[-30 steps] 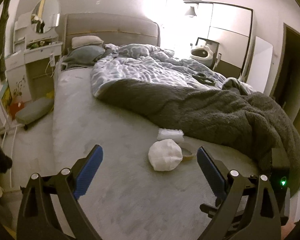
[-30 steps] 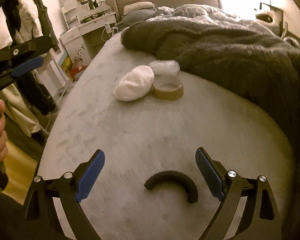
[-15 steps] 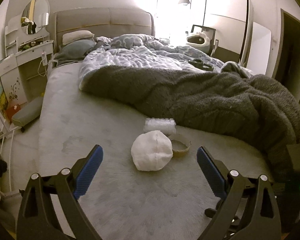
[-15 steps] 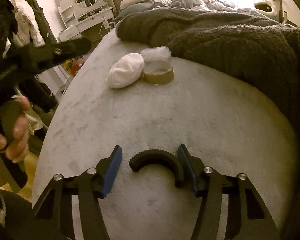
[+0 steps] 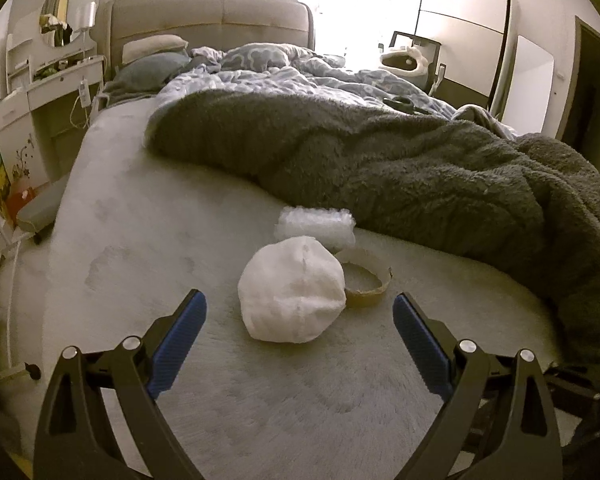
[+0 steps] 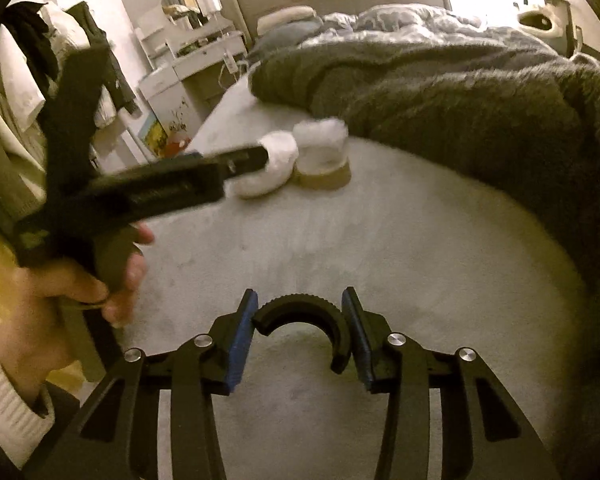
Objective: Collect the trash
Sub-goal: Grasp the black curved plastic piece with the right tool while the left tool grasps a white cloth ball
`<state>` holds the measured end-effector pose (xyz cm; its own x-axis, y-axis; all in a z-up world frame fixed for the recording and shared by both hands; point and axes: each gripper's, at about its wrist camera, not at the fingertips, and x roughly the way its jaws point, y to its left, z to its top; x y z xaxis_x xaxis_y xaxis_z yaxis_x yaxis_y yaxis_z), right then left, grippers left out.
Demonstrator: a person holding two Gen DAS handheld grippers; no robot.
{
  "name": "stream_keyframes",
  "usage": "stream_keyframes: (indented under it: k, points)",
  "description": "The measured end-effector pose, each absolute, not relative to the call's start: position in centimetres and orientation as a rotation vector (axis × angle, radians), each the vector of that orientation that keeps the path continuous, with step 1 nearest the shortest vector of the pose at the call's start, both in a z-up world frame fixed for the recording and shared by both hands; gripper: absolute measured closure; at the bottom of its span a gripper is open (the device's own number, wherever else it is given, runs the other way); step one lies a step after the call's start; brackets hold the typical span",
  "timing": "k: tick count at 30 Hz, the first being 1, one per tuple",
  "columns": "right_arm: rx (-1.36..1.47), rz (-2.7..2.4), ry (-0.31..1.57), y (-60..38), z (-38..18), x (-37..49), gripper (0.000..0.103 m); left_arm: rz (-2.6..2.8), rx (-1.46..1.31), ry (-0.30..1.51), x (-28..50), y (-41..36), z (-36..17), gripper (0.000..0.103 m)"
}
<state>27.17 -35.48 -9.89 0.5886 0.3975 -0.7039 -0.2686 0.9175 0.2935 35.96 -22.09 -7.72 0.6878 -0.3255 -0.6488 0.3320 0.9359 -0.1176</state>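
Observation:
A crumpled white wad (image 5: 292, 290) lies on the grey bed sheet (image 5: 148, 240), with a brown cardboard tape ring (image 5: 366, 278) touching its right side and a bubble-wrap piece (image 5: 316, 226) behind it. My left gripper (image 5: 298, 336) is open, its jaws either side of the wad, just short of it. My right gripper (image 6: 300, 332) is shut on a black curved plastic piece (image 6: 300, 312) low over the sheet. The wad (image 6: 268, 168), ring (image 6: 324, 178) and bubble wrap (image 6: 320, 140) also show in the right wrist view, partly behind the left gripper body (image 6: 160, 188).
A dark fuzzy blanket (image 5: 420, 160) covers the bed's right side, close behind the trash. A blue patterned duvet (image 5: 300, 76) and pillows lie further back. A white dressing table (image 5: 40, 100) stands left of the bed. The bed's edge drops off at the left.
My right gripper has closed on the black curved piece. My left gripper has moved forward toward the white wad, which now sits between its open jaws.

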Motion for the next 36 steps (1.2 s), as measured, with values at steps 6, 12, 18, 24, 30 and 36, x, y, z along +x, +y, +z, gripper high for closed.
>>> stream_keyframes:
  k: [6, 12, 18, 24, 30, 36]
  points:
    - [0.208, 0.431, 0.834, -36.6, -9.3, 26.8, 0.059, -0.353, -0.08, 0.776, 37.4, -21.8, -9.1, 0.008]
    - [0.238, 0.445, 0.816, -38.0, -8.9, 26.7, 0.059, -0.327, -0.167, 0.829, 38.7, -20.9, -10.5, 0.017]
    - [0.259, 0.451, 0.817, -38.7, -9.0, 26.8, 0.059, -0.332, -0.246, 0.852, 39.1, -20.0, -11.2, 0.032]
    - [0.304, 0.465, 0.811, -38.9, -8.3, 27.0, 0.059, -0.372, -0.242, 0.852, 38.6, -20.4, -10.9, 0.052]
    - [0.292, 0.462, 0.792, -38.2, -7.4, 27.2, 0.059, -0.397, -0.255, 0.852, 37.8, -19.7, -10.4, 0.059]
    - [0.295, 0.464, 0.773, -37.2, -6.4, 27.8, 0.059, -0.407, -0.214, 0.84, 36.6, -18.7, -9.1, 0.061]
